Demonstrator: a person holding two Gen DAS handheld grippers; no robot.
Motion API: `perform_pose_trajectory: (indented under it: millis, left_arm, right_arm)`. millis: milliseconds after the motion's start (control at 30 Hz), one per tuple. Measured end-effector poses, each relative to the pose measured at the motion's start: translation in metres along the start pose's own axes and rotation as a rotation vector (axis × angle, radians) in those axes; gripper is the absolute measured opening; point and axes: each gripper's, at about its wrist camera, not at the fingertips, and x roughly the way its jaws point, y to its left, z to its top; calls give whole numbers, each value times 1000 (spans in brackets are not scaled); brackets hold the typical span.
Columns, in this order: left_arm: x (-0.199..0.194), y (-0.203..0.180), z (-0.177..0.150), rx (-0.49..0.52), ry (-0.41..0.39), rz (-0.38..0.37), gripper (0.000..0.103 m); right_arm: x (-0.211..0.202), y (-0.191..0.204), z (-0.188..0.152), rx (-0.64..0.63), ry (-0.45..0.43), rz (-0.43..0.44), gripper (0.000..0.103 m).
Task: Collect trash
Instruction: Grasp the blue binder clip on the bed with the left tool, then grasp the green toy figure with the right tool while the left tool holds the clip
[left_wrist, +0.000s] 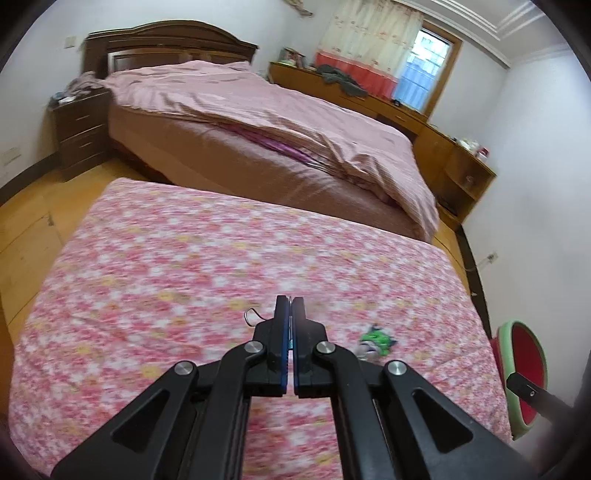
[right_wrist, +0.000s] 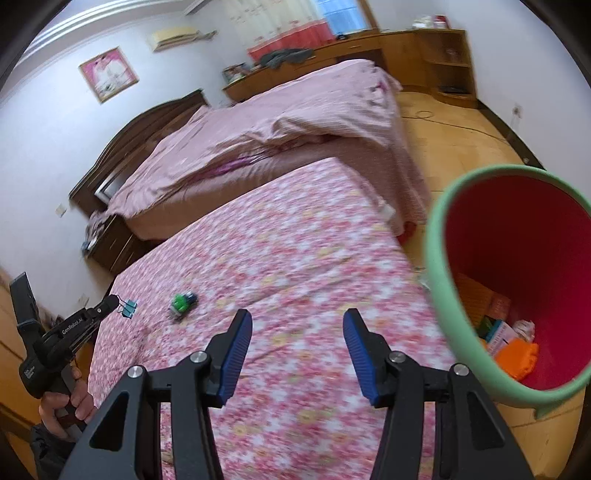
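Note:
In the right wrist view my left gripper (right_wrist: 112, 301) hovers above the floral-covered table (right_wrist: 295, 258), shut on a small blue binder clip (right_wrist: 129, 308) that sticks out from its tips. The left wrist view shows those jaws pressed together (left_wrist: 290, 301), with only the clip's wire loop (left_wrist: 254, 316) visible beside them. A crumpled green wrapper (left_wrist: 376, 339) (right_wrist: 183, 301) lies on the cloth to the right of the left gripper. My right gripper (right_wrist: 297, 334) stands open and empty over the table. The bin (right_wrist: 437, 266) is to its right, with a green rim and red inside.
The bin (left_wrist: 504, 332) stands off the table's right edge and holds an orange item (right_wrist: 517, 356) and boxes. A bed with a pink quilt (left_wrist: 258, 122) runs behind the table. Wooden cabinets (left_wrist: 454, 158) line the far wall. A person's hand (right_wrist: 61, 406) holds the left gripper's handle.

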Motion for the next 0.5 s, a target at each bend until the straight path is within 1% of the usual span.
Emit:
perform_pose_trajectory:
  millis: [167, 267, 500]
  left_arm:
    - [-5, 28, -5, -55, -26, 50, 0]
    - [-5, 41, -6, -76, -44, 81, 0]
    - [-3, 58, -9, -107, -64, 94, 0]
  right_arm:
    - [24, 31, 2, -76, 47, 41, 55]
    - [42, 52, 3, -126, 84, 65, 57]
    - [81, 94, 0, -247, 138, 77, 61]
